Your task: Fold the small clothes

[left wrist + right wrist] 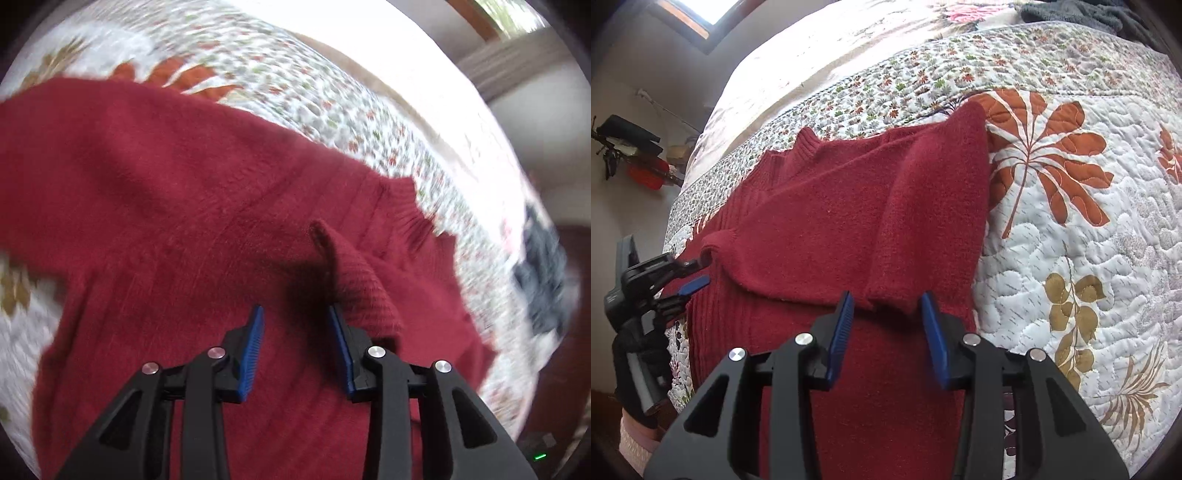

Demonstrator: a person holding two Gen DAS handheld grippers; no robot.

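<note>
A dark red knit sweater [184,206] lies spread on a floral quilt [280,85], with one side folded over its body [923,206]. My left gripper [295,310] hovers open over the sweater, and a raised ribbed cuff [332,251] stands just beyond its right finger. From the right wrist view the left gripper [692,275] shows at the sweater's [820,221] left edge, jaws apart beside that cuff [711,245]. My right gripper [886,299] is open, and the lower edge of the folded part [886,301] lies between its fingertips.
A dark grey garment [543,280] lies on the quilt [1089,258] past the sweater's collar, and shows again as a dark grey garment [1071,13] at the top. A gloved hand [631,354] holds the left gripper. The bed edge and a wall with hung items [642,170] are to the left.
</note>
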